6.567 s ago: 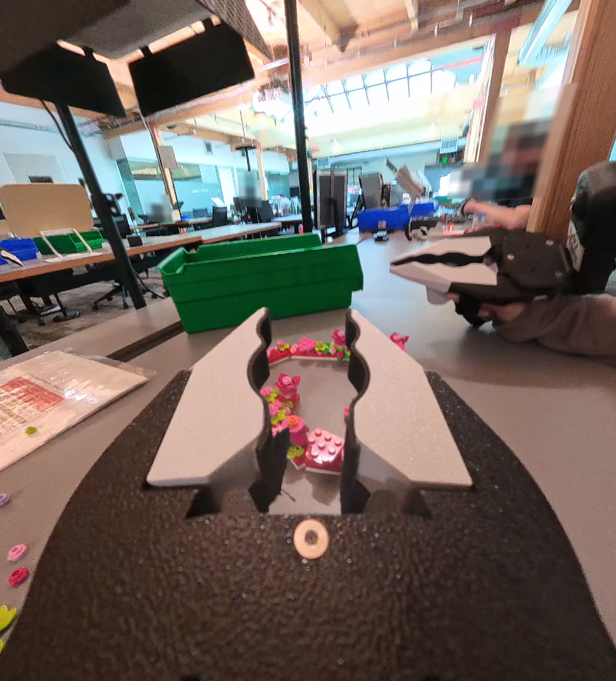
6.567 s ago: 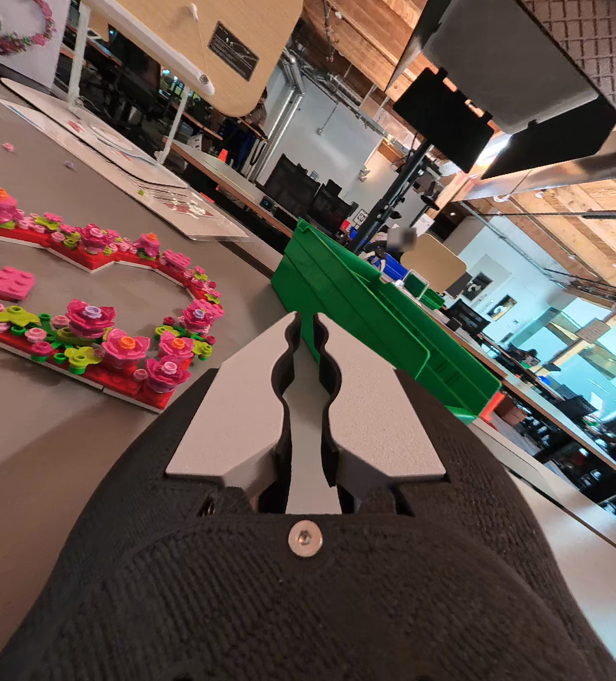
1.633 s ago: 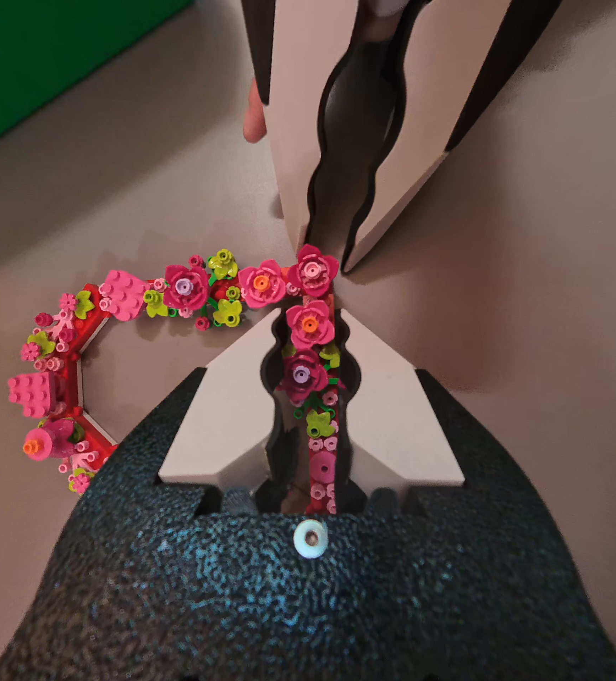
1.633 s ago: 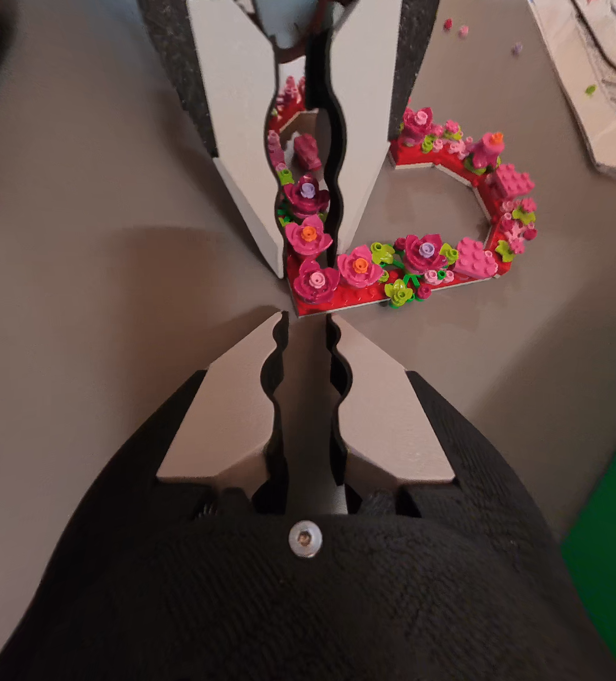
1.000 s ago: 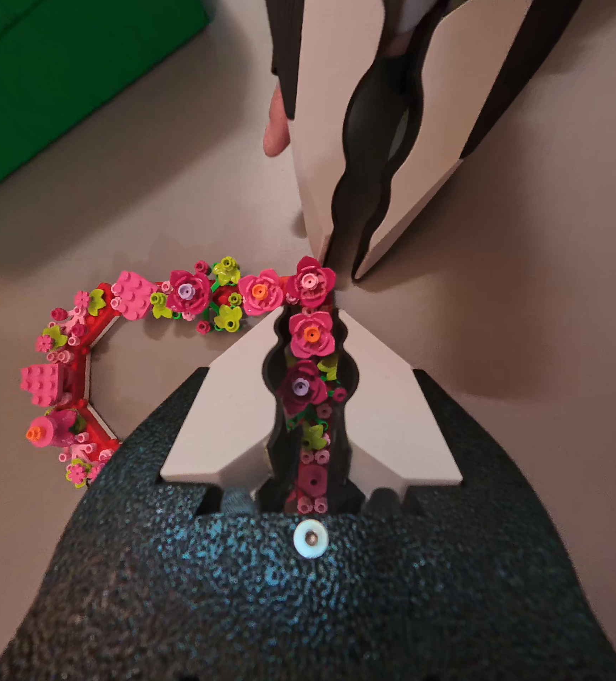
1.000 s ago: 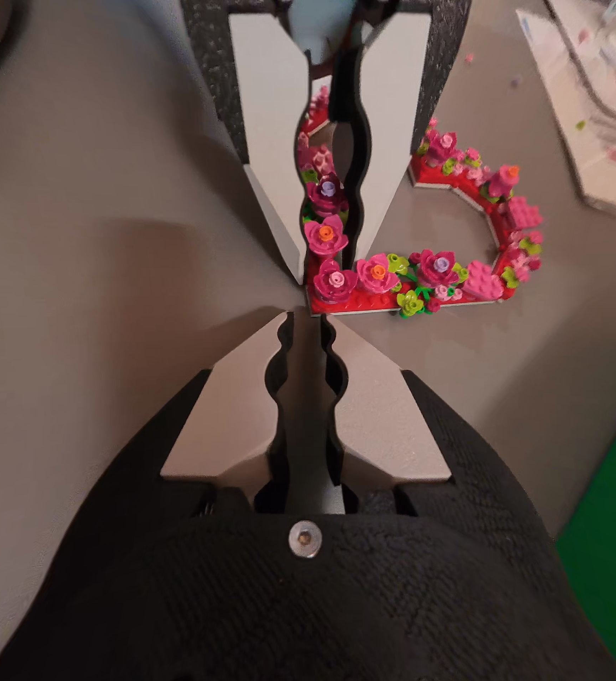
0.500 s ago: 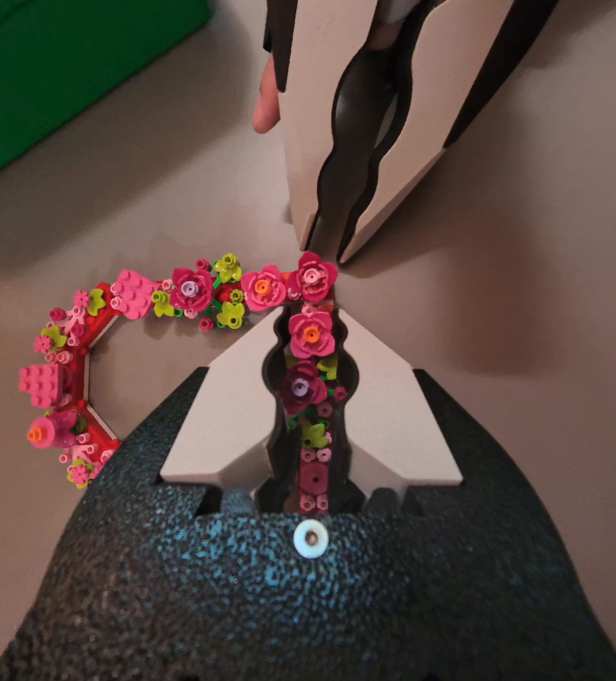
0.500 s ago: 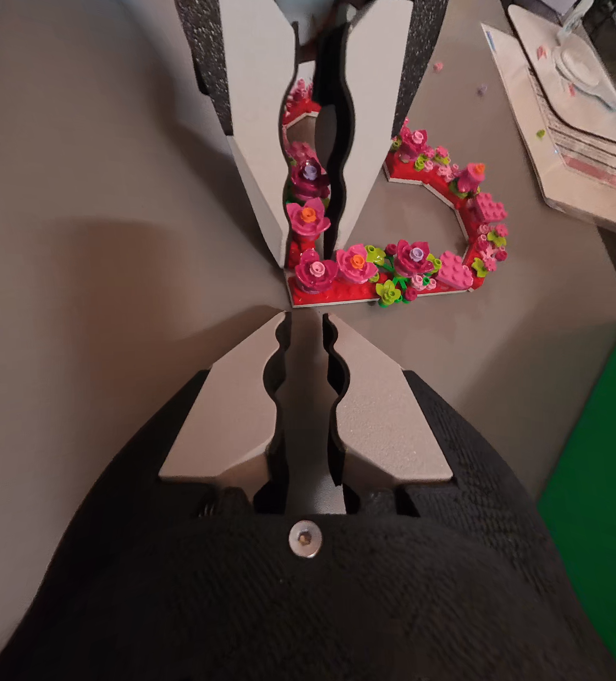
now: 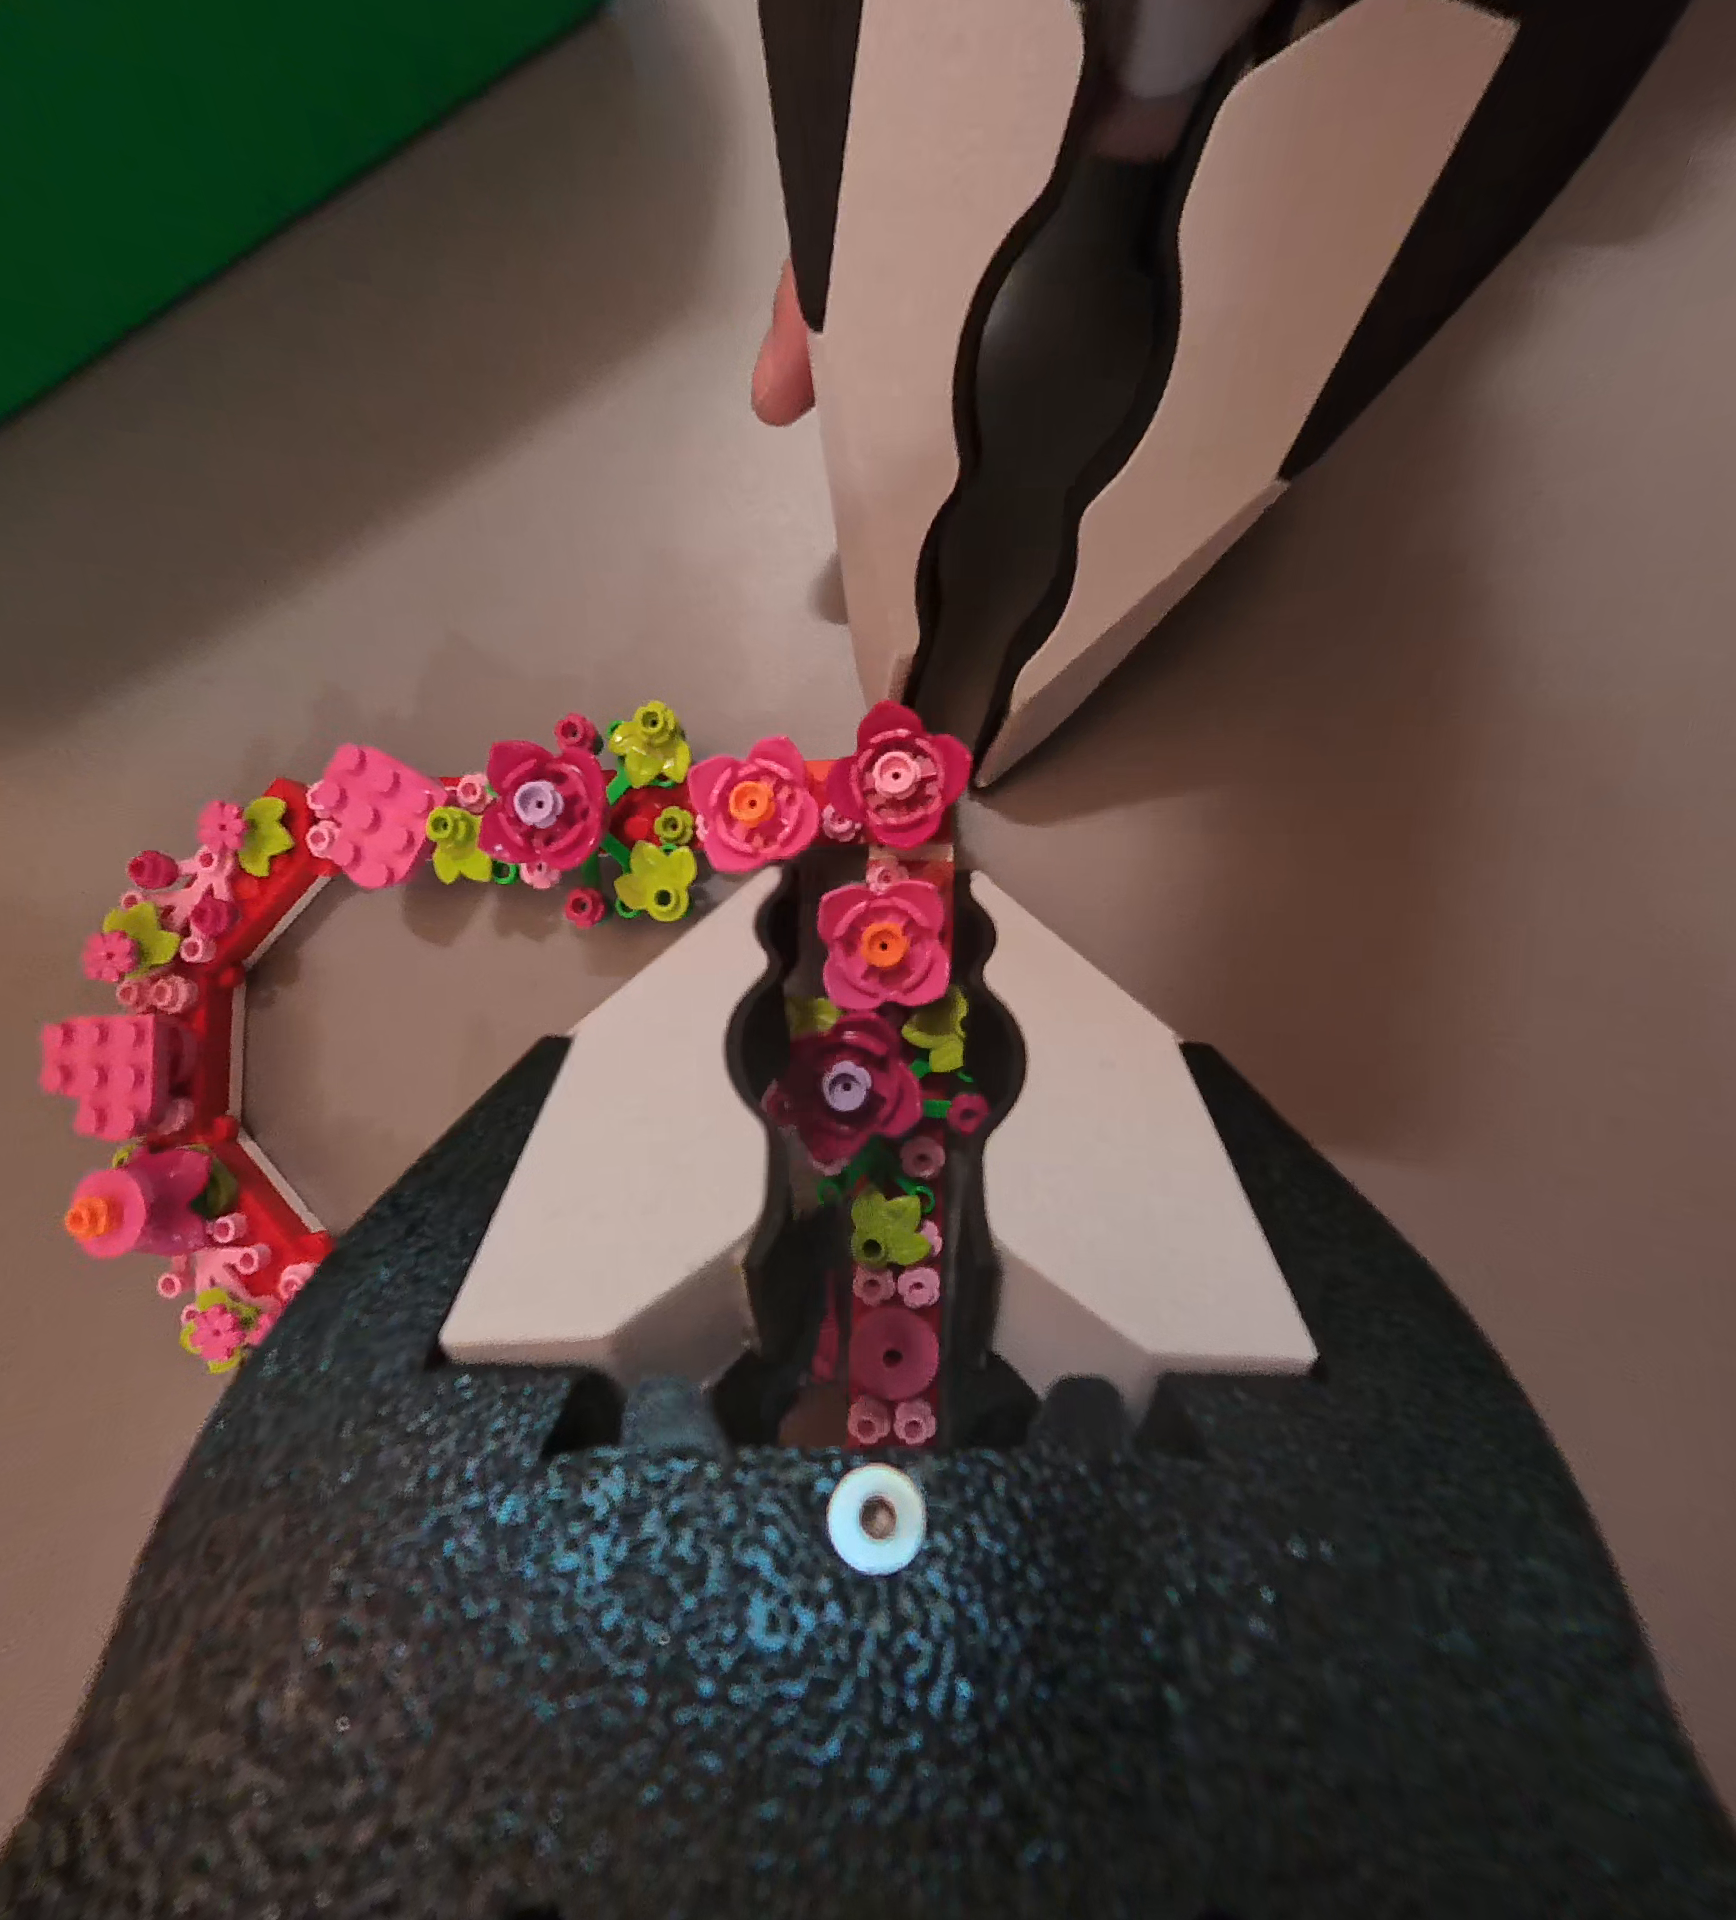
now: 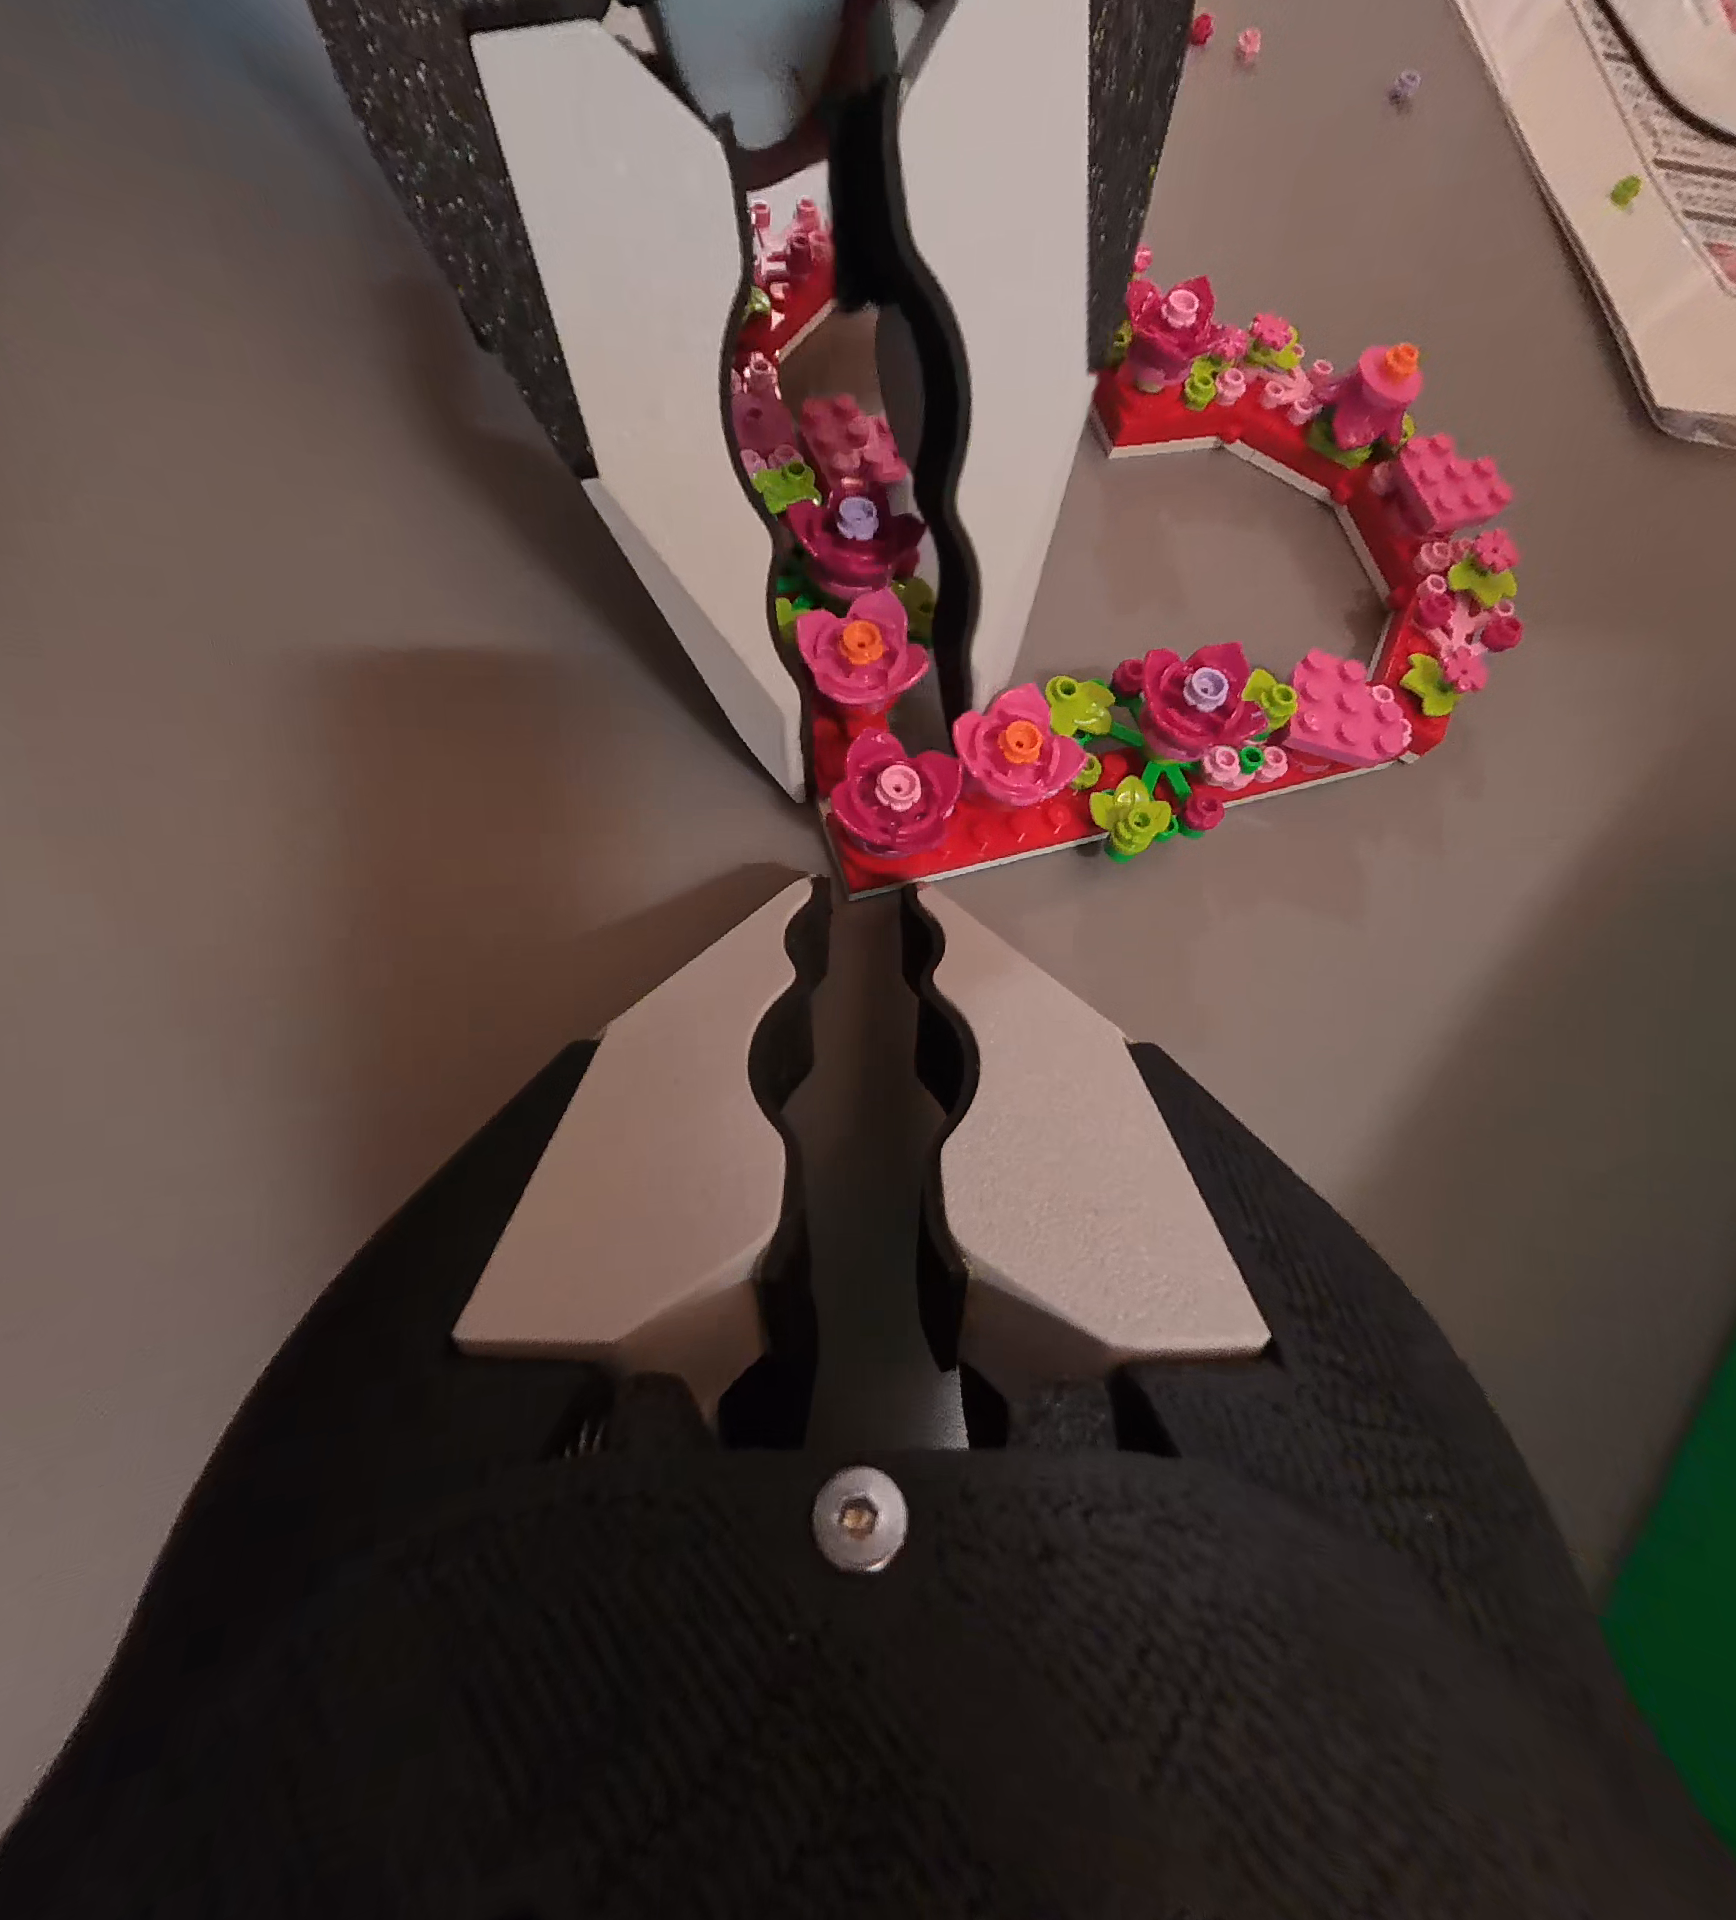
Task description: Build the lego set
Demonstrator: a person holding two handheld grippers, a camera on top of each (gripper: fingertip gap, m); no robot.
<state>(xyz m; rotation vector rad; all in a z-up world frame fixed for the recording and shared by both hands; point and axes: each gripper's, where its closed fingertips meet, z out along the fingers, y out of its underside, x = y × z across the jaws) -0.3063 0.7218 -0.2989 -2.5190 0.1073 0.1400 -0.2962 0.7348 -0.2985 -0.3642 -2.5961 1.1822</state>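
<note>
Flower-studded red lego heart frame (image 9: 552,821) lies flat on the grey worktop (image 10: 220,520), its pointed corner toward the right gripper (image 10: 864,899). The left gripper (image 9: 874,883) straddles one straight arm of the frame lengthwise, jaws closed against its sides, steadying it. Opposite, the right gripper's jaws stand slightly parted and empty, tips just beside the corner rose (image 9: 900,774), so this nearer tool looks set to press there. A green bin (image 9: 116,187) sits beyond.

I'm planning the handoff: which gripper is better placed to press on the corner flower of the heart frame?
Probably the right gripper: it is empty, its tips right at the corner flower. The left gripper straddles one arm of the heart frame, seemingly steadying it.
</note>
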